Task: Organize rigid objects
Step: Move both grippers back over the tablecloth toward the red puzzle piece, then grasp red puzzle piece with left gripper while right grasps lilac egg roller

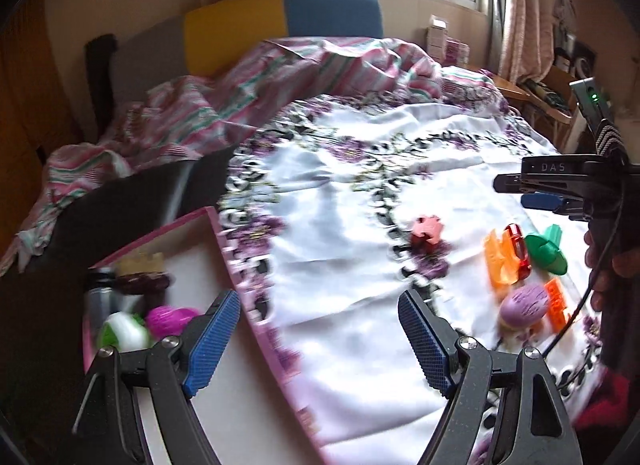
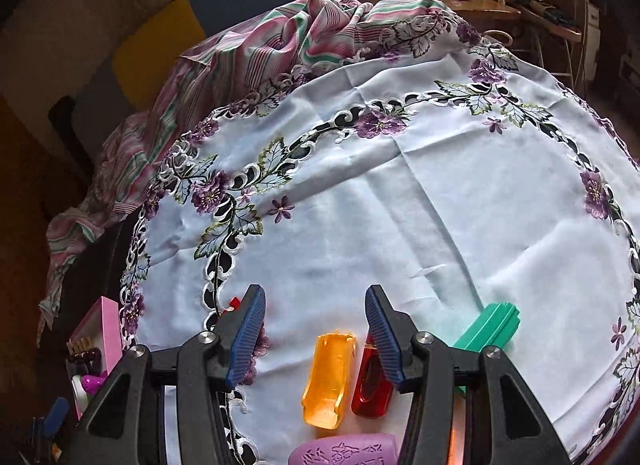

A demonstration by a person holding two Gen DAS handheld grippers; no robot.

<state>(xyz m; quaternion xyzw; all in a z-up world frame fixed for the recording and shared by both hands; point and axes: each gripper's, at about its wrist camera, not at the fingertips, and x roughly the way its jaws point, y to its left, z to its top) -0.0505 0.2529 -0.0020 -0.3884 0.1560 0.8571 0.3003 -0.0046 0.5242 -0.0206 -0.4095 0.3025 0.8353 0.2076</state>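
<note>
My left gripper (image 1: 320,341) is open and empty, over the seam between a pink-rimmed box (image 1: 160,231) and the white flowered tablecloth (image 1: 340,185). A red puzzle-shaped piece (image 1: 427,231) lies on the cloth ahead. Further right lie an orange piece (image 1: 500,261), a red translucent piece (image 1: 518,249), a green piece (image 1: 546,249) and a purple oval (image 1: 524,305). My right gripper (image 2: 316,335) hangs open above the orange piece (image 2: 330,377) and the red translucent piece (image 2: 372,381), gripping nothing. The green piece (image 2: 488,329) shows behind its right finger, the purple oval (image 2: 348,451) at the bottom edge.
The box holds several toys, among them a magenta one (image 1: 168,319) and a green-white one (image 1: 124,331). A striped pink sheet (image 1: 248,85) is bunched at the far end of the cloth. A wooden desk (image 2: 480,5) with boxes stands beyond, and a hand (image 1: 604,265) shows at the right.
</note>
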